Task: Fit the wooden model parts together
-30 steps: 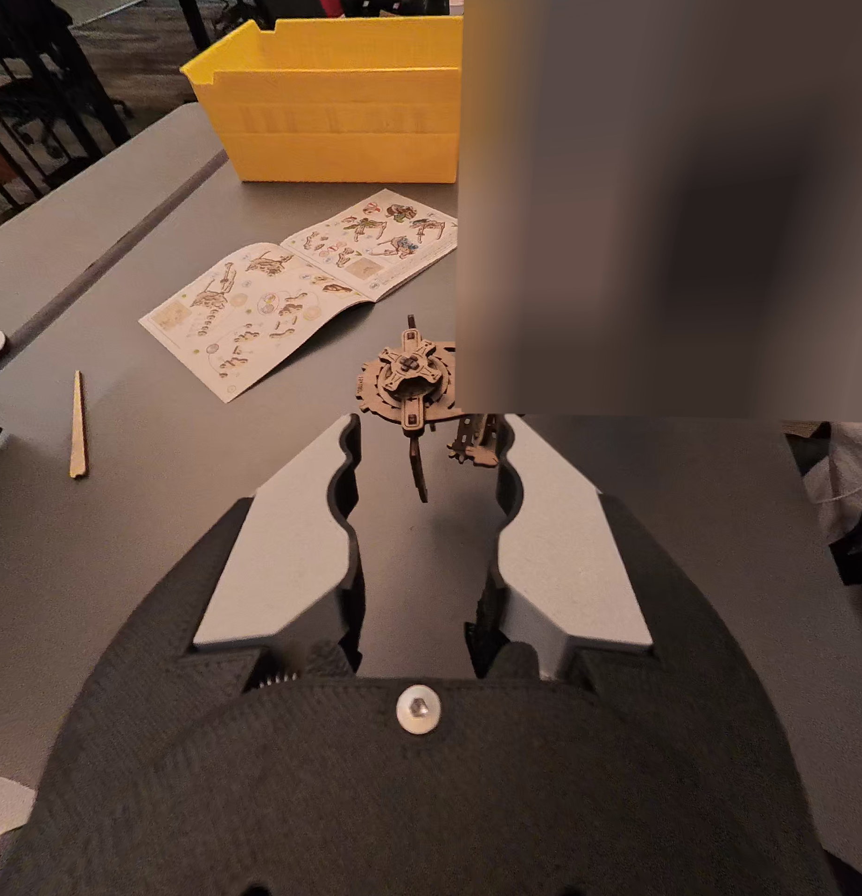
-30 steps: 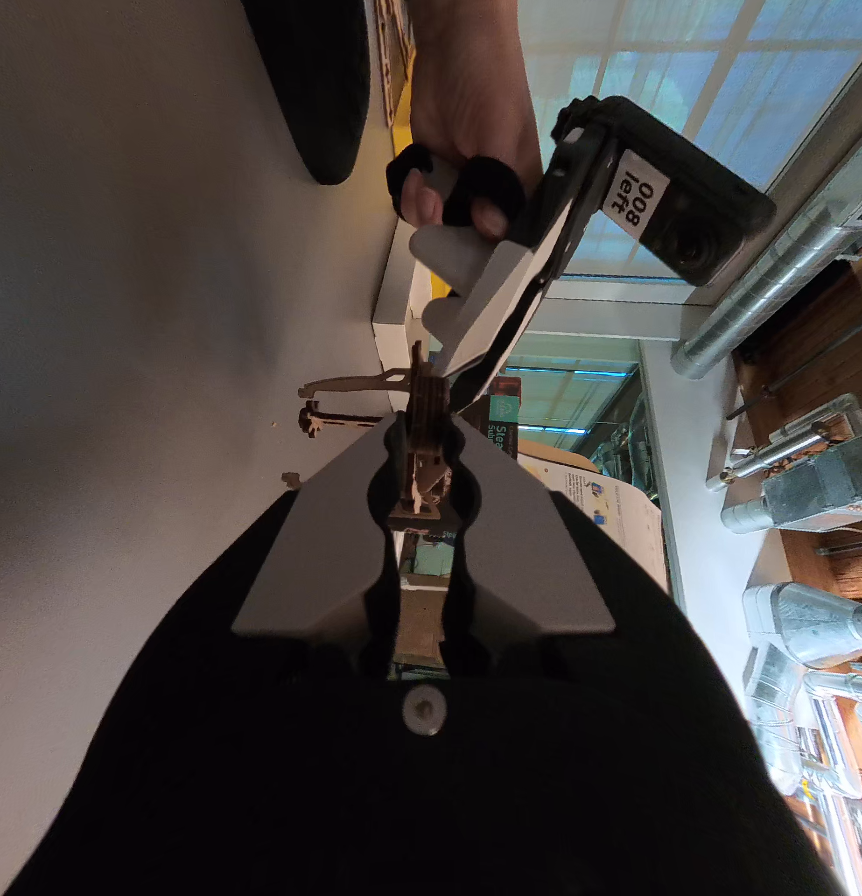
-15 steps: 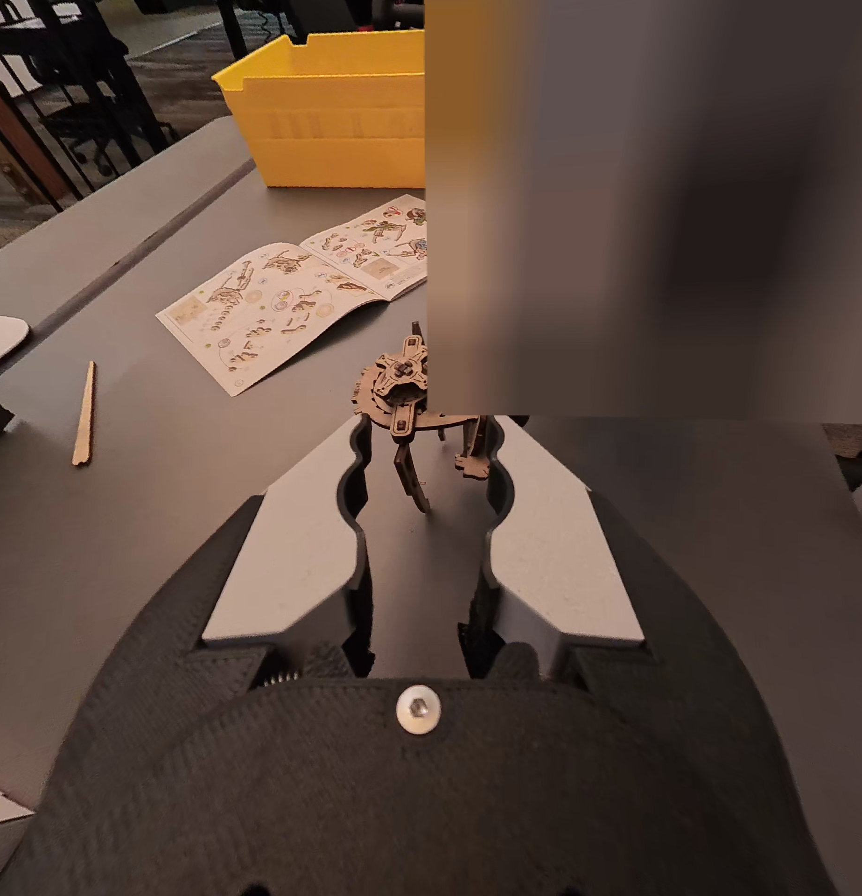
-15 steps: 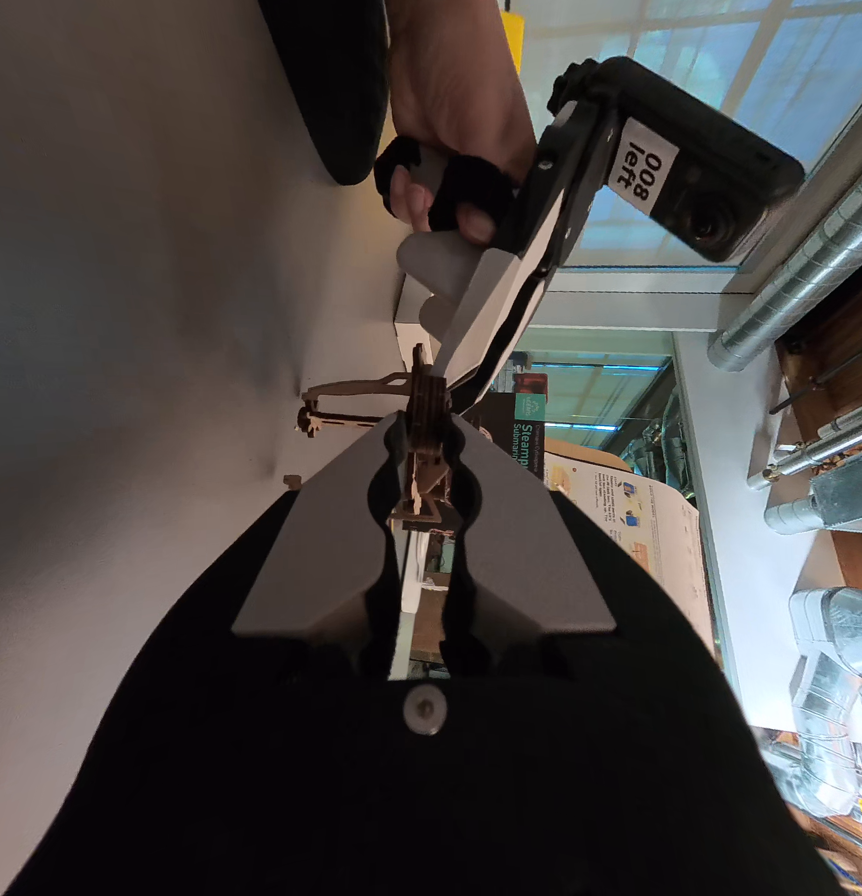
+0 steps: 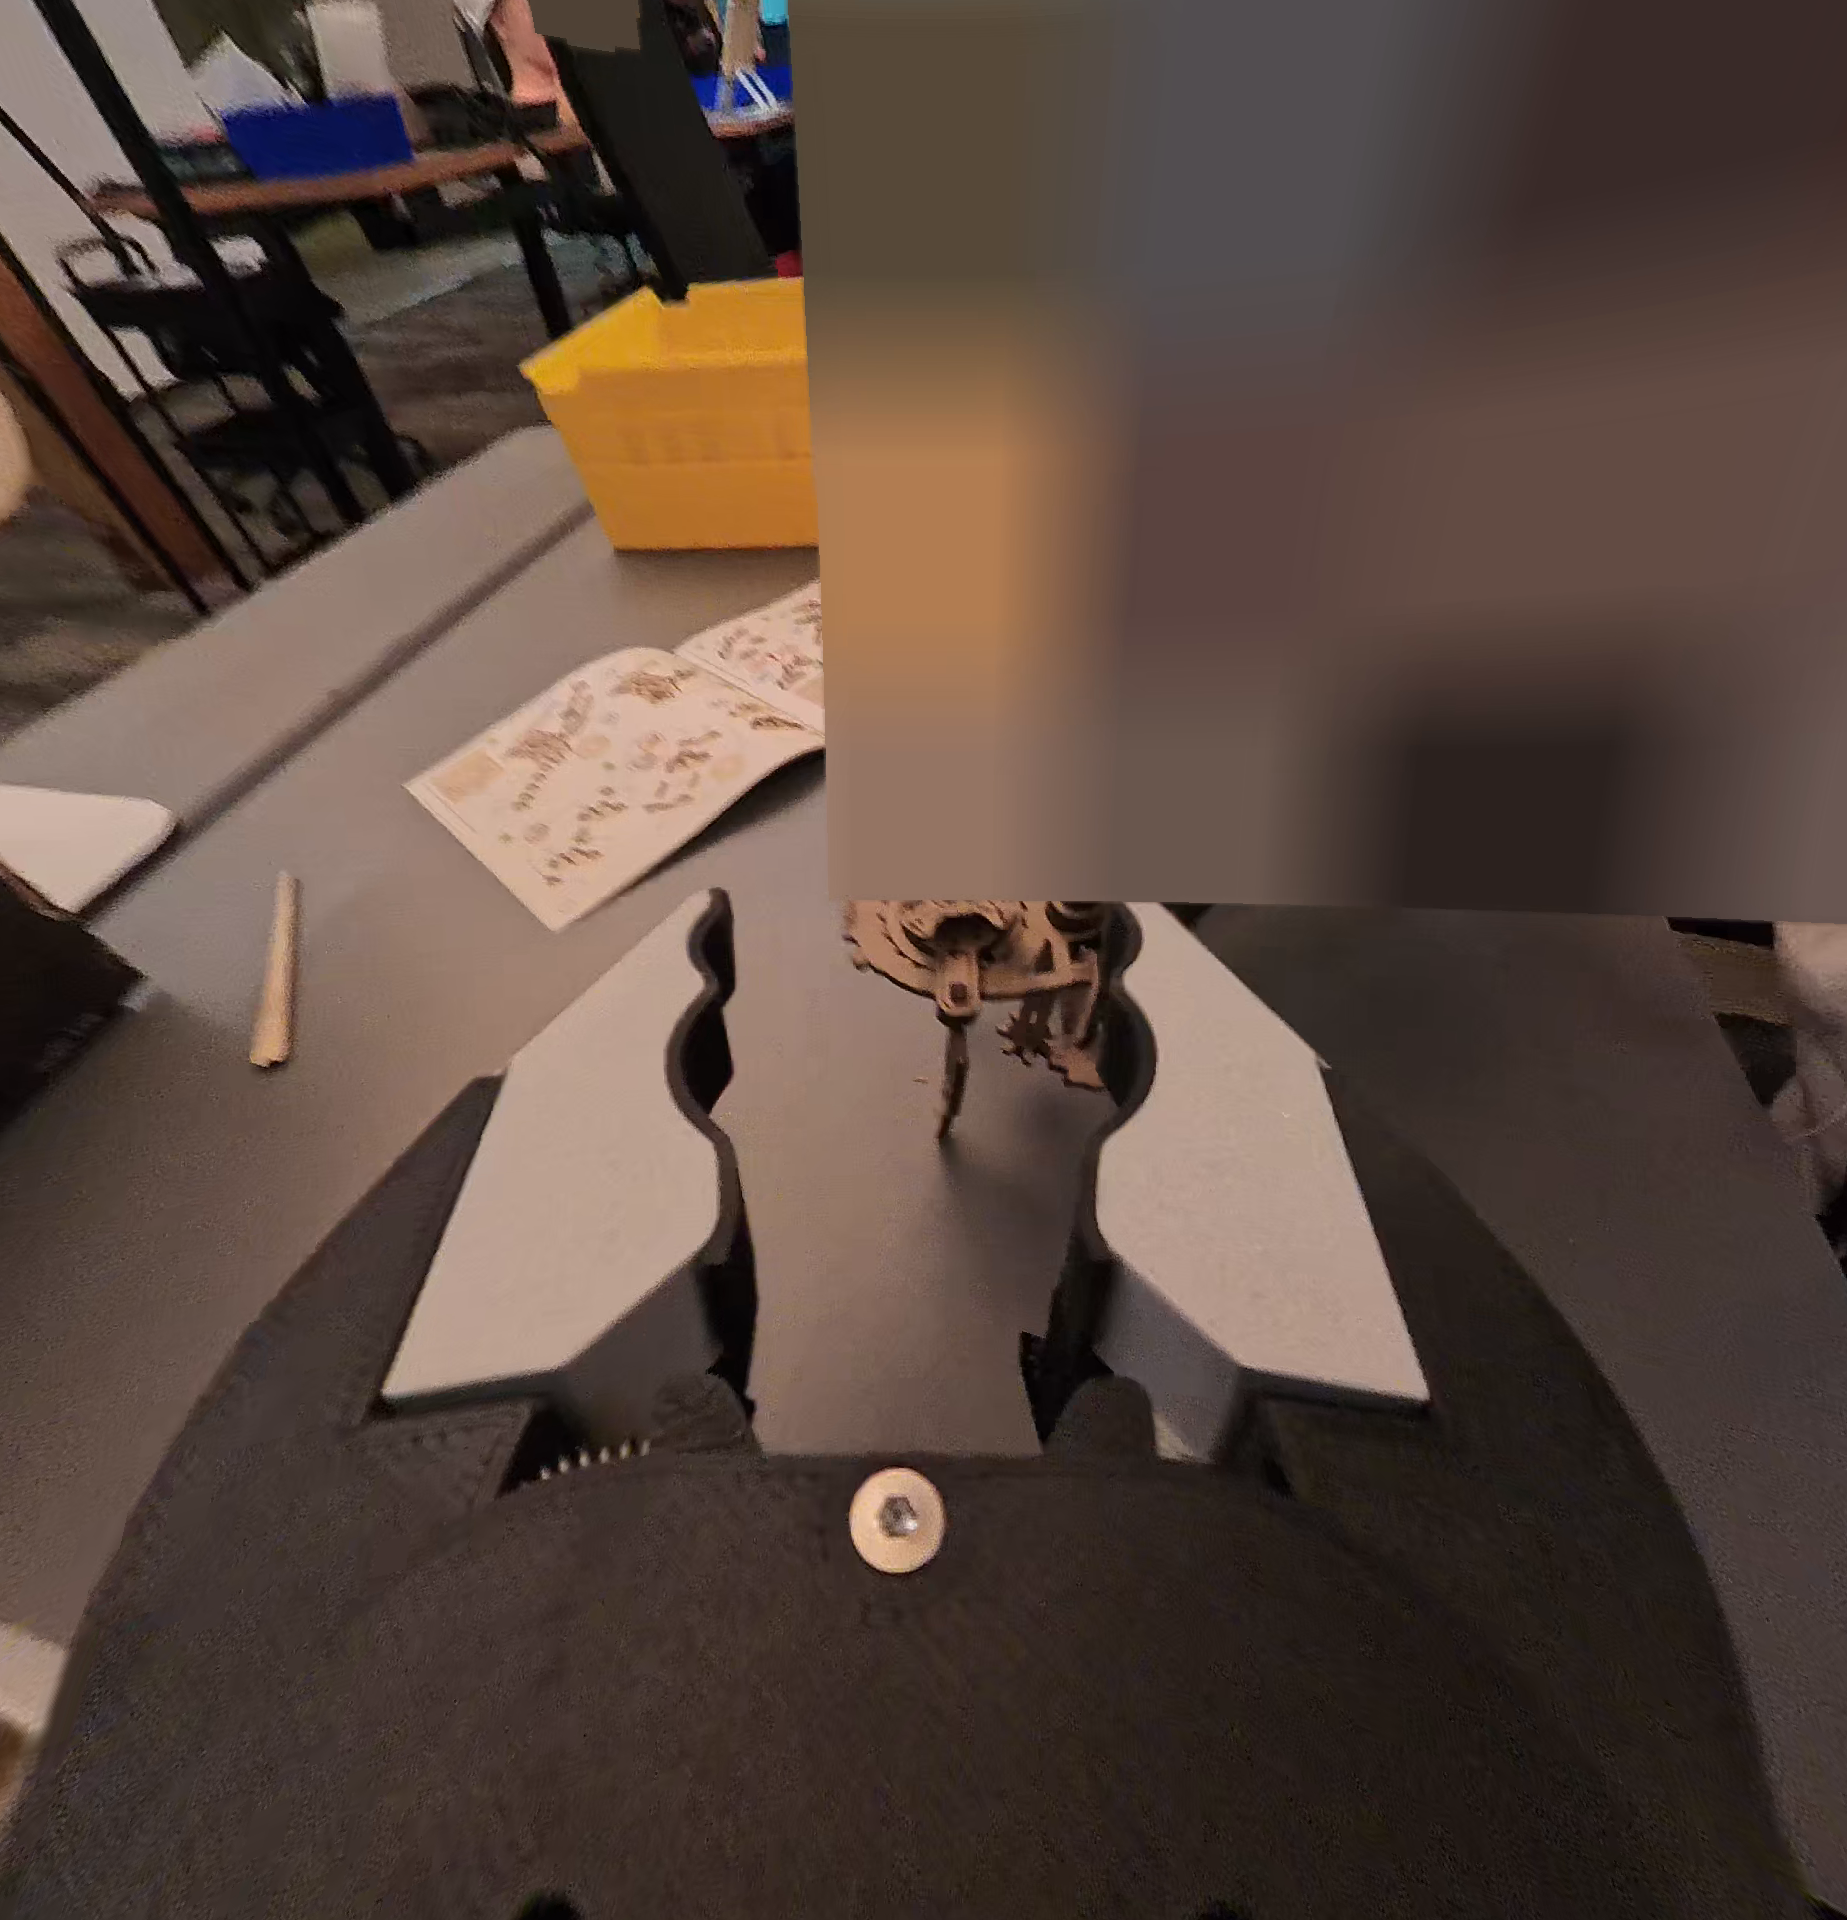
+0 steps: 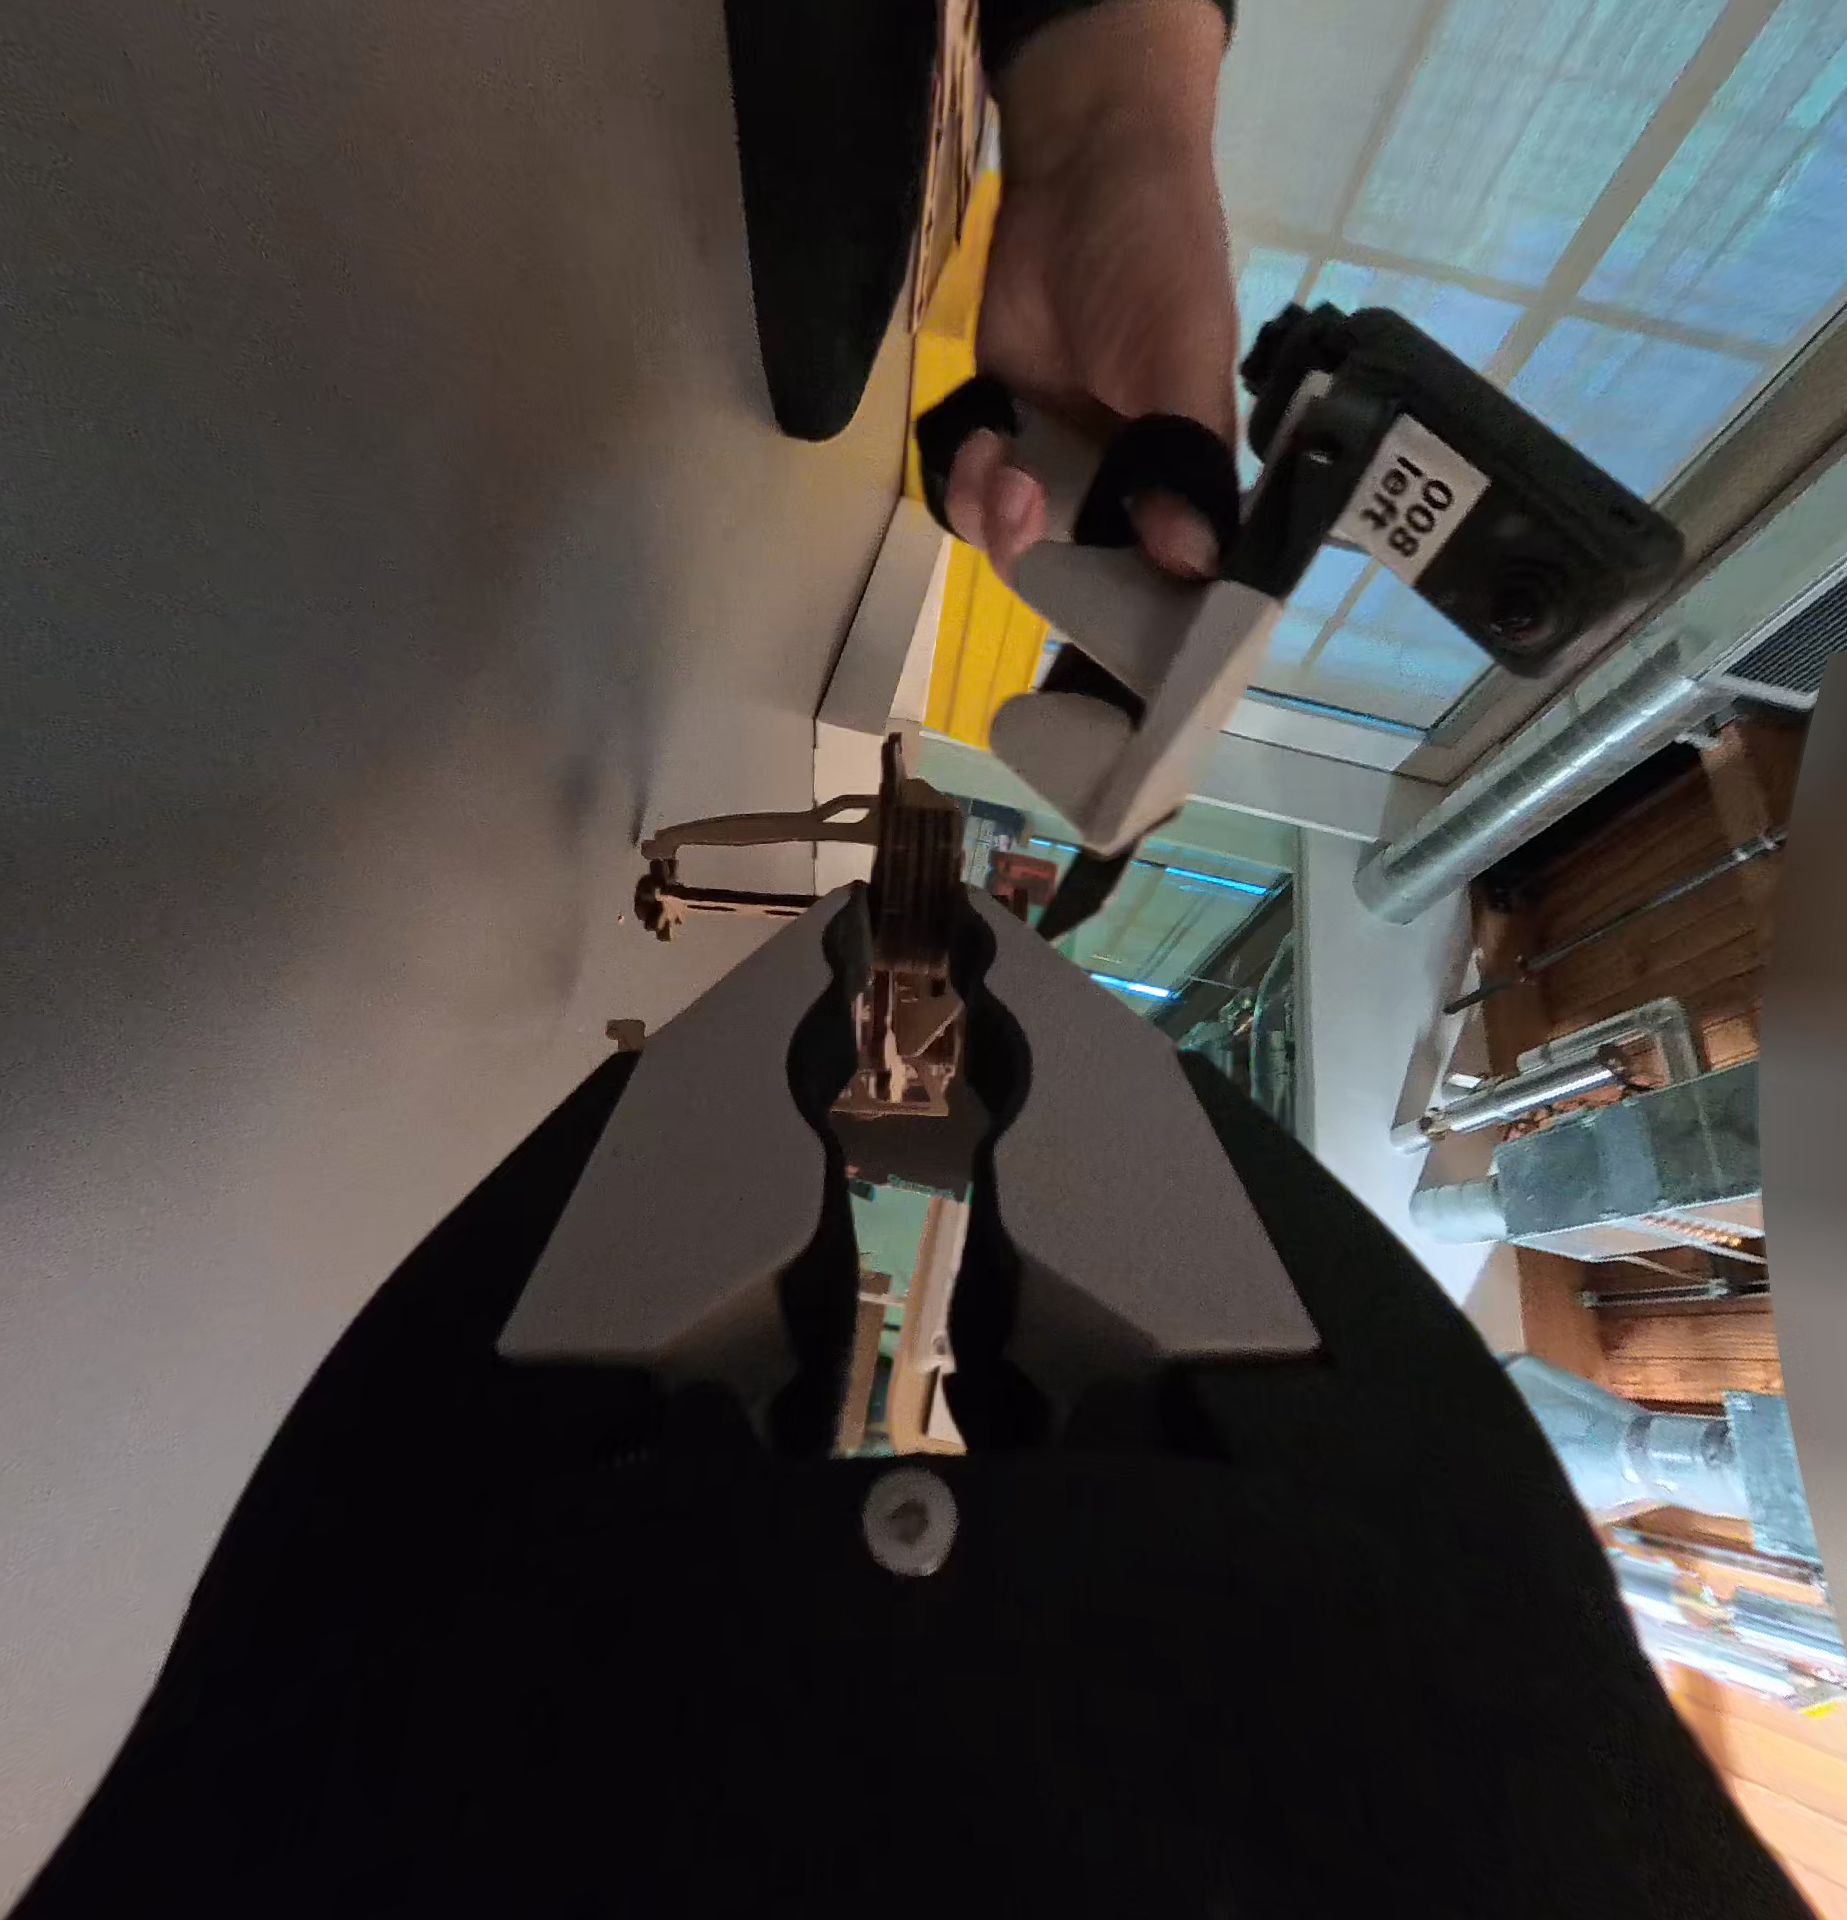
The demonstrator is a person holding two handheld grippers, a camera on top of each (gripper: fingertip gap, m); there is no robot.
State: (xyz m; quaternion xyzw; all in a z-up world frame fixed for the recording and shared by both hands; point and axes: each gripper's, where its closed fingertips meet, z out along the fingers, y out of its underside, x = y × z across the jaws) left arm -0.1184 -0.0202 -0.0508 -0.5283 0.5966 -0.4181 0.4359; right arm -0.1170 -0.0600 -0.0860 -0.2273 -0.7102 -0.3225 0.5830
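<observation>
Left wrist view looks level across the table (image 5: 327,1195); right wrist view is rolled sideways; both share the wooden model (image 6: 914,873).

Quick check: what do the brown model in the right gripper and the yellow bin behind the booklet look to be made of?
Brown layered model: thin unvarnished wood sheet, probably laser-cut; stacked plies and dark edges show. Yellow open bin: likely moulded plastic; even colour, smooth ribbed wall.

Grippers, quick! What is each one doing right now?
Left gripper: jaws open, holding nothing.
Right gripper: jaws shut on the wooden model.
</observation>
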